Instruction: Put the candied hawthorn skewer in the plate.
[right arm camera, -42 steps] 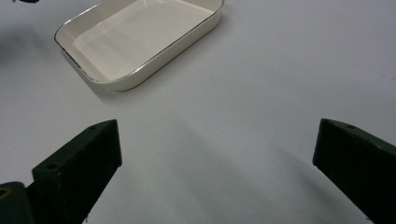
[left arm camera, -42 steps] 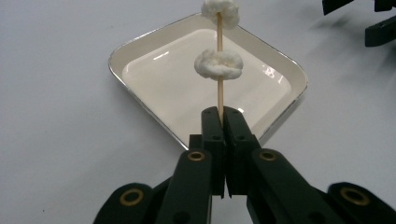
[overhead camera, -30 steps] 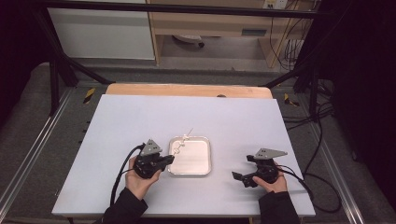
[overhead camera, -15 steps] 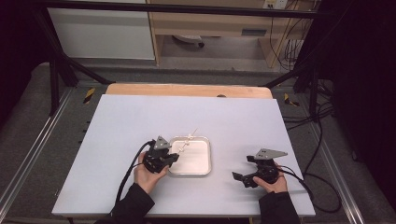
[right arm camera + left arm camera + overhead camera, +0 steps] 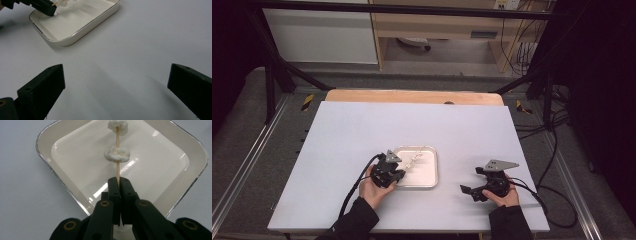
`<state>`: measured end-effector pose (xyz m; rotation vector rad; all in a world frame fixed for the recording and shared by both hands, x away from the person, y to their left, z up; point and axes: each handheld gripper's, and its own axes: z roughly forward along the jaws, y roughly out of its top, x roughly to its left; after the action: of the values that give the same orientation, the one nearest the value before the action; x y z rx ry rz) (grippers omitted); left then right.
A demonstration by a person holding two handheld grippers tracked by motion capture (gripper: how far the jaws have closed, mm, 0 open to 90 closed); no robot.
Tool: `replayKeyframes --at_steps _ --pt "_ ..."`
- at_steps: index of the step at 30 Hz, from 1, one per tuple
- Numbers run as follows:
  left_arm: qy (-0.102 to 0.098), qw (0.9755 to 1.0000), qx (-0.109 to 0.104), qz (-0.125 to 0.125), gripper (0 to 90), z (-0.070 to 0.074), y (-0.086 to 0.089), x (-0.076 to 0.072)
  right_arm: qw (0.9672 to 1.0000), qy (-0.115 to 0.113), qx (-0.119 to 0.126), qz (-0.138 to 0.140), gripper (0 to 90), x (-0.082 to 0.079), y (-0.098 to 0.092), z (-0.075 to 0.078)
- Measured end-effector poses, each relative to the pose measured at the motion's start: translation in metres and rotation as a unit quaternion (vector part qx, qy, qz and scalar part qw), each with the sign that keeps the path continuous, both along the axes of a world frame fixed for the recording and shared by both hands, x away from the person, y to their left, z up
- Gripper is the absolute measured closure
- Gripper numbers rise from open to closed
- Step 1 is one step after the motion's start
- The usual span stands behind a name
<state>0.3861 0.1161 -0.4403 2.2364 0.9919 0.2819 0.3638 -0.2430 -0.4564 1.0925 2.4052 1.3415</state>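
One wooden skewer [image 5: 117, 157] pinched tight by the left gripper [image 5: 118, 182] over one white square dish [image 5: 62, 135], two white lumps [image 5: 117, 153] counted on it, right gripper [image 5: 115, 75] held wide open, nothing gripped, no lettering readable.

Skewer [image 5: 117, 157] over tray [image 5: 429, 177], right claw [image 5: 473, 191] well right

Glossy tray [image 5: 62, 177], wooden skewer [image 5: 117, 167]
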Motion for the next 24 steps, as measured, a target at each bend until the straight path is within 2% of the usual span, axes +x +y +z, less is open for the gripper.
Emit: replayKeyframes --at_steps 7,12,15,20,24 --pt "-0.001 1.0000 0.003 -0.001 87.4 0.000 -0.001 0.000 1.0000 -0.002 -0.002 0.001 1.7 0.000 0.000 0.000" --pt "-0.004 0.9999 0.004 -0.016 83.7 0.001 0.000 -0.001 1.0000 -0.001 -0.004 0.000 1.9 0.000 0.000 0.000" --pt "-0.005 0.9997 0.002 -0.023 77.6 0.004 0.002 -0.003 1.0000 -0.001 -0.002 -0.001 1.9 -0.001 0.000 0.001" --pt "-0.013 0.9990 0.013 -0.041 65.4 0.010 0.008 -0.006 1.0000 -0.001 -0.004 -0.002 1.9 0.000 0.000 0.001" --pt "-0.017 0.9983 0.017 -0.052 51.8 0.014 0.014 -0.009 1.0000 -0.001 -0.004 -0.002 1.9 -0.001 0.000 0.001"
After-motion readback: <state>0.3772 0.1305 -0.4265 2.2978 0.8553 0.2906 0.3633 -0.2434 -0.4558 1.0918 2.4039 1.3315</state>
